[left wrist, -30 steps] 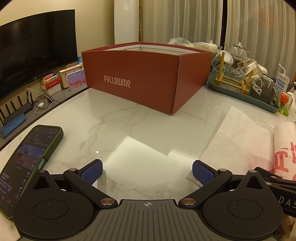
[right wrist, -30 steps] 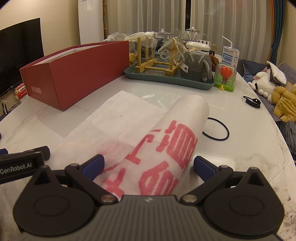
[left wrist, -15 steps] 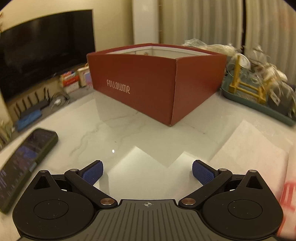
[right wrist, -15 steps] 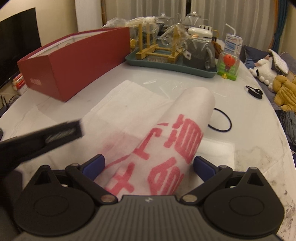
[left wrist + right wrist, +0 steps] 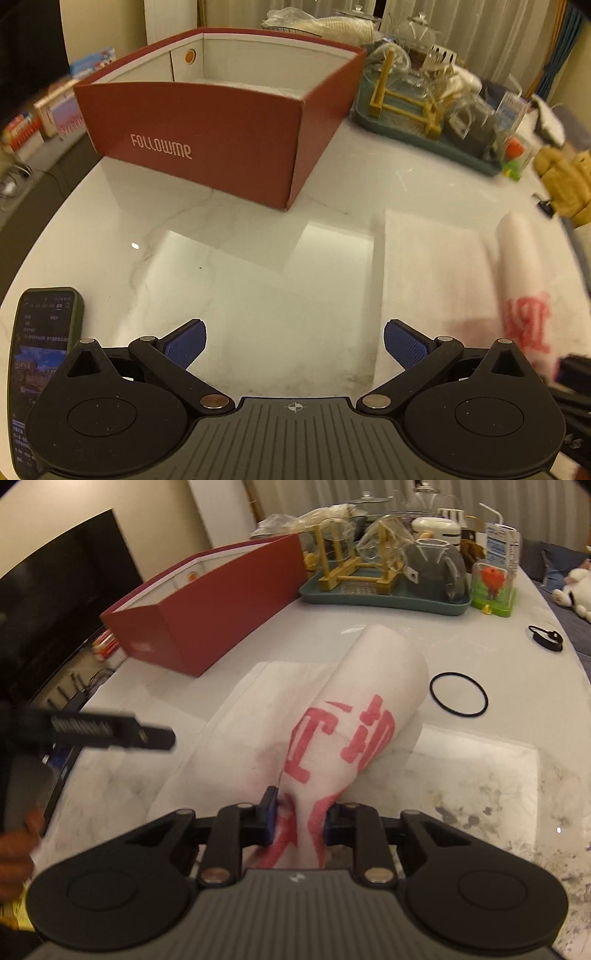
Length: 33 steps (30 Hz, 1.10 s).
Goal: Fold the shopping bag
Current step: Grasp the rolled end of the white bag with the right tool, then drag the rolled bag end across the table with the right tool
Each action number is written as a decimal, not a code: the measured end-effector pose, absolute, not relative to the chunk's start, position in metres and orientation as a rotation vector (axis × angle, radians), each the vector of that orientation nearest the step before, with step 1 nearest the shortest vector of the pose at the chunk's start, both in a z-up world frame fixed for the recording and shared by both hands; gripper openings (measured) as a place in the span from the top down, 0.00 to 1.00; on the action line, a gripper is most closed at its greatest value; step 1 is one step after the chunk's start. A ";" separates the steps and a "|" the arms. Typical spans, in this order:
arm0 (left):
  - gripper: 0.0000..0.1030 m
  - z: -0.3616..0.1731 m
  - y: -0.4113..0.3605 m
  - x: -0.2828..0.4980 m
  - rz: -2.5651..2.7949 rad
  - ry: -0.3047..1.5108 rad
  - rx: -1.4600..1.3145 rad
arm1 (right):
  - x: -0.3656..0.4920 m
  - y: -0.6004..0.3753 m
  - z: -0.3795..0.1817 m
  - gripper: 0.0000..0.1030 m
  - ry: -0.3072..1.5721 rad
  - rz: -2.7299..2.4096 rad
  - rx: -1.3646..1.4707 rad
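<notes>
The shopping bag (image 5: 354,716) lies on the white marble tabletop (image 5: 258,295), to the right of the red box (image 5: 207,122) and in front of the green tray (image 5: 384,598) with glassware. It is a thin white bag with red printed characters. One part of it lies flat on the tabletop, and the other part is turned over into a soft rounded roll that rests on top of the flat part.

The right gripper (image 5: 299,821) has its fingers drawn in on the near end of this roll, and they pinch the fabric so that it bunches between them. The left gripper (image 5: 294,341) has its fingers spread wide, with nothing between them; it hangs over the bare tabletop, just beside the left edge of the flat part, near a phone (image 5: 40,365).

In my judgement the fold is partly made: one layer is already over the other, but it stands up as a loose roll and is not pressed flat, and the edges are not lined up. To finish, the held part would need to be laid down and flattened, and perhaps folded again to make a smaller packet. A black rubber band (image 5: 458,693) lies apart on the right.
</notes>
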<state>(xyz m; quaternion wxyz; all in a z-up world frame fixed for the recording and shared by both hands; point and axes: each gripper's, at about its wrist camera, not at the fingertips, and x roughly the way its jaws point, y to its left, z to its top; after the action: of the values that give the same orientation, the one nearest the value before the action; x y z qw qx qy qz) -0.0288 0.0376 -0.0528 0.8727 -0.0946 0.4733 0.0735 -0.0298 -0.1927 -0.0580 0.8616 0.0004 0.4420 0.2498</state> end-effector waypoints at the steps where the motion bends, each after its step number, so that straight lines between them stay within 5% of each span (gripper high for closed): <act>1: 0.00 -0.050 0.038 -0.027 0.121 0.990 -0.198 | -0.032 -0.195 -0.058 0.79 0.932 0.546 0.001; 3: 0.00 -0.045 0.032 -0.020 0.063 0.994 -0.159 | -0.037 -0.196 -0.052 0.74 0.909 0.515 -0.023; 7: 0.00 -0.057 -0.011 0.012 0.043 1.049 0.113 | -0.047 -0.197 -0.041 0.35 0.859 0.446 -0.073; 9: 0.00 -0.067 -0.029 0.024 0.069 1.094 0.235 | -0.052 -0.197 -0.035 0.31 0.834 0.411 -0.098; 12: 0.00 -0.054 -0.034 0.020 0.074 1.090 0.304 | -0.060 -0.198 -0.026 0.45 0.796 0.360 -0.135; 14: 0.00 -0.046 -0.031 0.016 0.072 1.090 0.311 | -0.069 -0.197 -0.017 0.75 0.755 0.342 -0.159; 15: 0.00 -0.042 -0.028 0.014 0.071 1.095 0.306 | -0.074 -0.194 -0.013 0.79 0.734 0.364 -0.167; 20: 0.00 -0.027 -0.018 0.009 0.050 1.111 0.294 | -0.074 -0.169 -0.017 0.82 0.778 0.550 -0.181; 24: 0.00 -0.021 -0.012 0.008 0.048 1.125 0.267 | -0.089 -0.158 0.008 0.82 0.643 0.624 -0.217; 33: 0.00 -0.005 0.000 0.000 0.032 1.132 0.248 | -0.066 -0.194 -0.040 0.84 0.947 0.354 -0.253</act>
<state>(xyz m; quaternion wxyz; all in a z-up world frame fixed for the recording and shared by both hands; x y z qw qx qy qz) 0.0003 -0.0003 -0.0046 0.8366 0.1170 0.5350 0.0149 -0.0664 -0.1939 -0.0404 0.8674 -0.1207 0.4522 0.1691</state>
